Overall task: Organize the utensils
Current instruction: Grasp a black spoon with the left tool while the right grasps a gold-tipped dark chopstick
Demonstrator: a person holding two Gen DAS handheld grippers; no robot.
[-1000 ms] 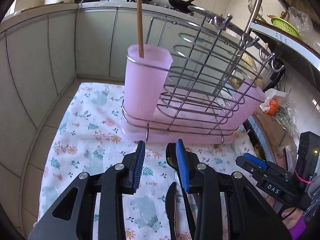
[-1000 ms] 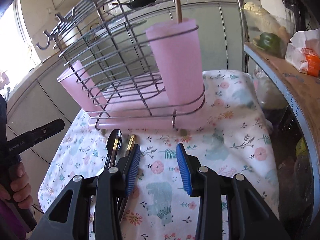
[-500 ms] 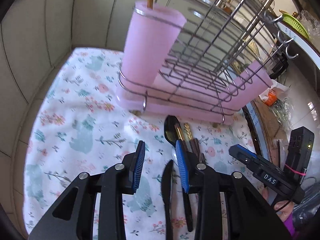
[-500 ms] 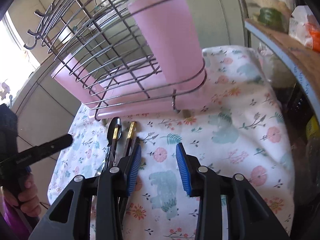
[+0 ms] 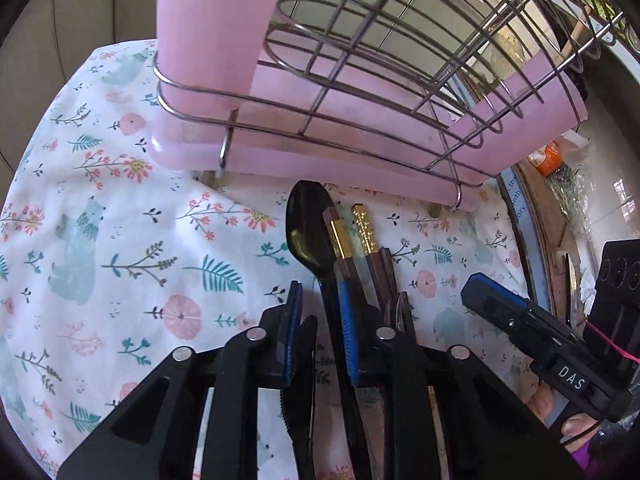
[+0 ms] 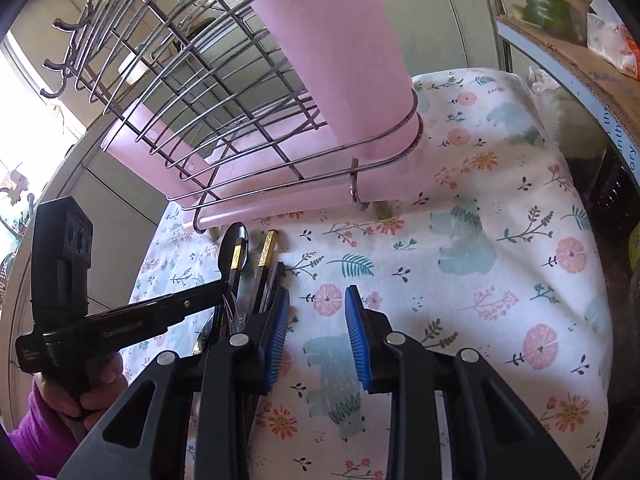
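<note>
A black spoon point(image 5: 306, 224) lies on the floral cloth point(image 5: 120, 240) in front of the wire rack point(image 5: 360, 40), beside several dark chopsticks with gold ends point(image 5: 362, 220) and a black serrated knife point(image 5: 300, 392). My left gripper point(image 5: 320, 332) is low over them. Its jaws are closing, with the spoon's handle and the knife's tip between the pads and a sliver of cloth still showing. My right gripper point(image 6: 318, 332) hovers over bare cloth just right of the chopsticks point(image 6: 266, 252). Its jaws are closing on nothing. The pink cup point(image 6: 340, 40) stands in the rack's end.
The pink drip tray point(image 5: 360, 160) fills the rack's base close ahead. A shelf at the right holds an orange packet point(image 5: 546, 162), a green pepper point(image 6: 548, 4) and a white bag point(image 6: 612, 40). Grey cabinet doors point(image 5: 60, 20) stand behind the cloth.
My left gripper has dropped and tipped down onto the utensils, and its jaws have narrowed around the spoon's handle. My right gripper has sunk a little and its jaws have narrowed.
</note>
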